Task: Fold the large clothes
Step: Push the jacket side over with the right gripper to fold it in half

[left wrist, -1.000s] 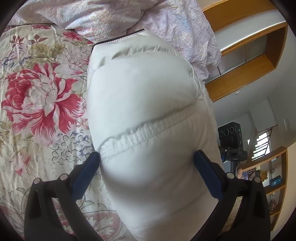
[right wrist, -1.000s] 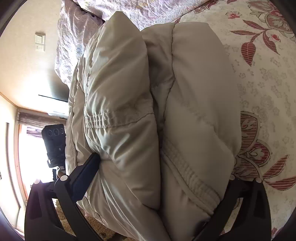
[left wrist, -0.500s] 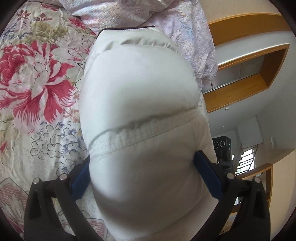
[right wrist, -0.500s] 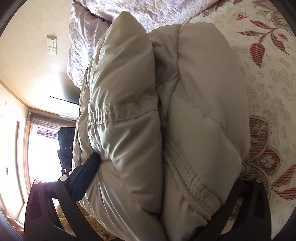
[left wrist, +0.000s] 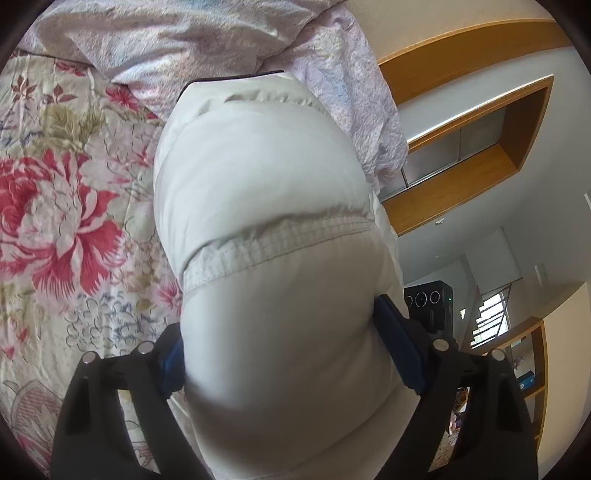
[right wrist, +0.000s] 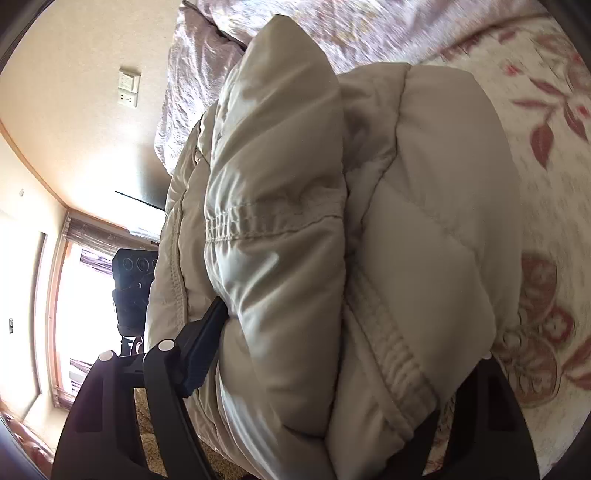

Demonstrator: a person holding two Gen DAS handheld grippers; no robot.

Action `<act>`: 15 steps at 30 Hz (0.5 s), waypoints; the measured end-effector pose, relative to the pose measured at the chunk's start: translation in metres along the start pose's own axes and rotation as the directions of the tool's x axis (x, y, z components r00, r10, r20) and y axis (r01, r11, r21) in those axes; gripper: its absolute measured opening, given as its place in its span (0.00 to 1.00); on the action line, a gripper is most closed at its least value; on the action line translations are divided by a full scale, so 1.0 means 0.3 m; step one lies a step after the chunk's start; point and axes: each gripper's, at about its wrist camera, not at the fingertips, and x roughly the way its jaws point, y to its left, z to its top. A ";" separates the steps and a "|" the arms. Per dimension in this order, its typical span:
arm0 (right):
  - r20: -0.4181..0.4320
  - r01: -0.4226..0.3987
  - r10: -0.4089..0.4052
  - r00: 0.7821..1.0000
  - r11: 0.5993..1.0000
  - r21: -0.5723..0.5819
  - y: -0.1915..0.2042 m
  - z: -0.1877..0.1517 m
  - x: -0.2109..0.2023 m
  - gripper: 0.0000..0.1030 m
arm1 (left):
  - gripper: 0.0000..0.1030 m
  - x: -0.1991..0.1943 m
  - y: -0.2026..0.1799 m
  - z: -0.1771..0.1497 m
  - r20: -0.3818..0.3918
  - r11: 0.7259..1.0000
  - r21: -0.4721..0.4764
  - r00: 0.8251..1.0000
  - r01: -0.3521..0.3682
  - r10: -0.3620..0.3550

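A puffy off-white padded jacket [left wrist: 258, 192] lies folded over on a floral bedspread [left wrist: 66, 206]. My left gripper [left wrist: 284, 343] is shut on a thick fold of it, which bulges between the blue pads [left wrist: 397, 347]. In the right wrist view the jacket [right wrist: 424, 221] shows as two stacked beige layers with elastic seams. My right gripper [right wrist: 354, 332] is shut on that doubled bundle; its left finger [right wrist: 201, 347] presses into the fabric and the right finger is mostly hidden behind the padding.
A crumpled lilac quilt [left wrist: 229, 40] lies at the head of the bed, also in the right wrist view [right wrist: 332, 26]. Wooden shelving [left wrist: 472, 140] lines the wall. A black camera rig [left wrist: 430, 306] stands beside the bed, also seen by the window [right wrist: 129, 291].
Both grippers keep their hold on the jacket. Both views have shifted slightly, with more of the lilac quilt showing in the left view; the right wrist view is blurred by motion.
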 end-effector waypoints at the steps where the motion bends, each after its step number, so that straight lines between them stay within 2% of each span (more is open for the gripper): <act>1: 0.002 0.004 -0.004 1.000 1.000 -0.012 0.009 0.019 0.001 0.73 | 0.85 -0.011 -0.001 0.016 0.015 1.000 0.004 1.000 0.000 0.000; 9: -0.036 0.011 -0.014 0.999 0.996 -0.093 0.087 0.173 0.137 0.73 | 0.85 -0.130 0.063 0.127 0.141 0.999 -0.010 0.989 -0.041 0.042; 15: -0.070 0.049 -0.058 0.996 0.992 -0.113 0.105 0.241 0.258 0.73 | 0.85 -0.171 0.171 0.173 0.166 0.994 -0.054 0.981 -0.095 0.102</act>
